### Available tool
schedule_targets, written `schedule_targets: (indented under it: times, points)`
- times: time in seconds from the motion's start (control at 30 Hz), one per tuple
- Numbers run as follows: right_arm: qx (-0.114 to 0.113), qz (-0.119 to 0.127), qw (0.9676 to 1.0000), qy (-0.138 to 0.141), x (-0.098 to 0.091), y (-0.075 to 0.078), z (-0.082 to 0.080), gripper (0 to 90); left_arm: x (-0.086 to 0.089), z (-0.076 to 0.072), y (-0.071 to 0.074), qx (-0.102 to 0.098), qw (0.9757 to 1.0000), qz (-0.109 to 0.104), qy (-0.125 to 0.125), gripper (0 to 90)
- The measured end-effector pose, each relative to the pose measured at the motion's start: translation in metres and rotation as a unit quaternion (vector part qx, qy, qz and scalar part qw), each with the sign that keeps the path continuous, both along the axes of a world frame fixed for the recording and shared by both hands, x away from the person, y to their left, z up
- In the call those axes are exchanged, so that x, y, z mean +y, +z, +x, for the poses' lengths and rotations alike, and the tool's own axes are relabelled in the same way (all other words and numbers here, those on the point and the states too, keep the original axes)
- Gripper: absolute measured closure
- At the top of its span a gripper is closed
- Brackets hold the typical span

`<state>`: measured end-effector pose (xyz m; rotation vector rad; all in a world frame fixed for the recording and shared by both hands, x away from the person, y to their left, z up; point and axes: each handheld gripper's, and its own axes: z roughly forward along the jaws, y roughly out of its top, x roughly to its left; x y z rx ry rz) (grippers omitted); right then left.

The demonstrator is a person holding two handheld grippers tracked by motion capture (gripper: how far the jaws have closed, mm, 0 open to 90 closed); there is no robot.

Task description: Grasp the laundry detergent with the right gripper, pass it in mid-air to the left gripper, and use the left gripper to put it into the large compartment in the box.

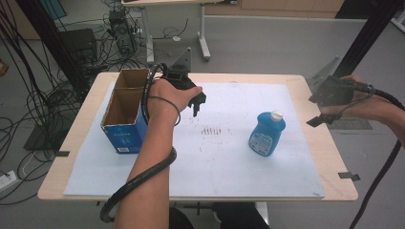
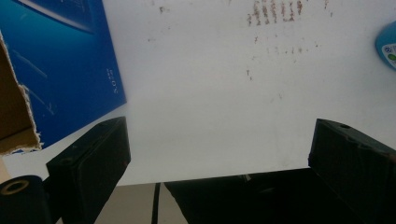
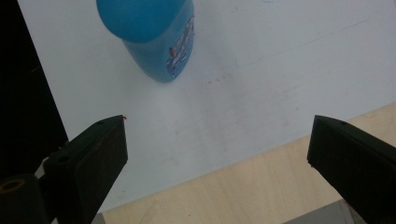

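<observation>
1. an open-topped cardboard box (image 1: pixel 125 112) with blue outer walls and a brown inside stands just to the left of the left gripper (image 1: pixel 198 106); a partition splits it into two compartments, and what can be seen of their insides holds nothing, though the floor of each is partly hidden by the walls.
2. a blue plastic bottle with a white cap (image 1: pixel 267 132) stands upright on the mat, between the two grippers and nearer the right gripper (image 1: pixel 319 119); its contents cannot be made out.
3. the left gripper hangs over the mat with its jaws spread wide and nothing between them; in the left gripper view the blue box wall (image 2: pixel 70 60) sits beyond its left jaw and a sliver of the bottle (image 2: pixel 387 44) is cut off at the edge.
4. the right gripper is held at the table's right edge, jaws wide apart and empty; in the right gripper view the bottle (image 3: pixel 156 37) lies ahead of its left jaw, not touching, its top cut off.
5. a white mat (image 1: pixel 229 157), smudged with brownish marks (image 1: pixel 212 130) ahead of the left gripper, covers a pale wooden table (image 1: pixel 329 157).
6. beyond the table lie a grey floor and tangled black cables (image 1: pixel 43 95).
</observation>
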<state>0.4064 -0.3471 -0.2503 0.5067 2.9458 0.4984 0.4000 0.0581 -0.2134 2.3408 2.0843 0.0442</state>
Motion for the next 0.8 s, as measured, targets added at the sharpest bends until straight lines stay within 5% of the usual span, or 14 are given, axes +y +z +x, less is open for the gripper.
schedule_targets:
  times: [0.43,0.8]
  points:
    - [-0.001,0.071,0.9972,-0.022,0.003,-0.046,-0.034,3.6,0.007,-0.005,0.0,-0.001,1.0,-0.001,0.001,6.0]
    - [-0.013,0.104,0.9934,-0.046,0.008,-0.074,-0.048,3.6,0.009,-0.007,-0.002,-0.001,1.0,0.0,0.002,5.9]
